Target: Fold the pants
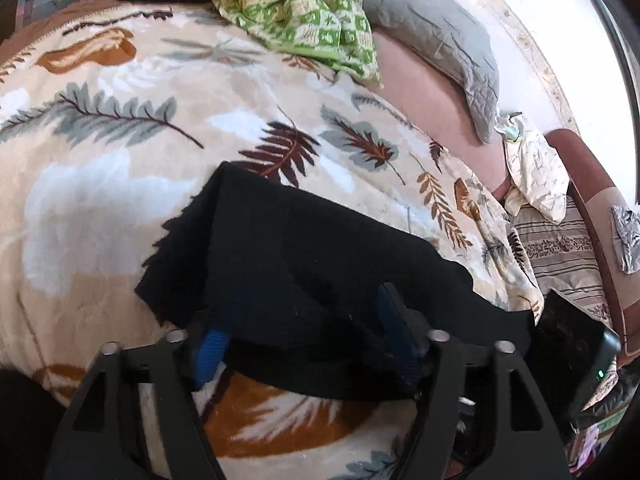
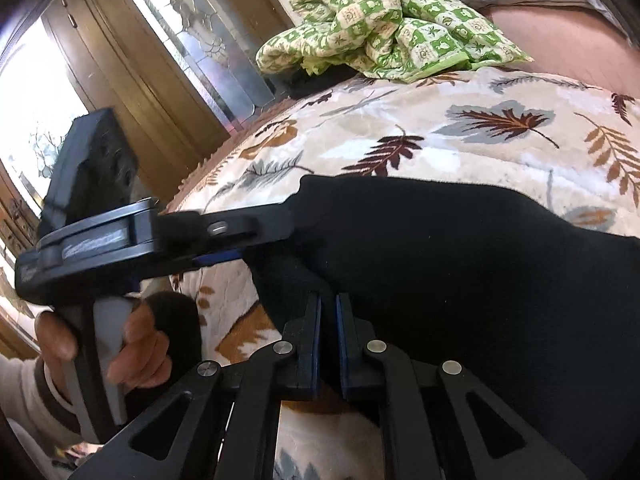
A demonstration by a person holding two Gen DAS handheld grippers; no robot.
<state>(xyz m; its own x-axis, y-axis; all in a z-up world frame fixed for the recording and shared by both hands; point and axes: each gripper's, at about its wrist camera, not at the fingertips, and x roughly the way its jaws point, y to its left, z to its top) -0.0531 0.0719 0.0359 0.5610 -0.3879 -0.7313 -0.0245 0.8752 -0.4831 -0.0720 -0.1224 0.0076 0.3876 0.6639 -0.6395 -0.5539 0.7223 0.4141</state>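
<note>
The black pants [image 1: 304, 256] lie bunched on a leaf-patterned blanket [image 1: 120, 168] on the bed. My left gripper [image 1: 304, 332] is open, its blue-padded fingers [image 1: 210, 354] spread wide with the pants' near edge draped over and between them. In the right wrist view the pants [image 2: 460, 264] fill the middle and right. My right gripper [image 2: 329, 320] is shut on a fold of the pants at their near left edge. The left gripper [image 2: 256, 226] shows there from the side, reaching into the pants' left end, held by a hand [image 2: 132, 344].
A crumpled green patterned sheet [image 1: 296, 12] and a grey pillow [image 1: 440, 40] lie at the far side of the bed. A white cloth [image 1: 536, 176] and striped cushion [image 1: 560, 248] sit at the right. A wooden mirrored wardrobe [image 2: 168, 60] stands left of the bed.
</note>
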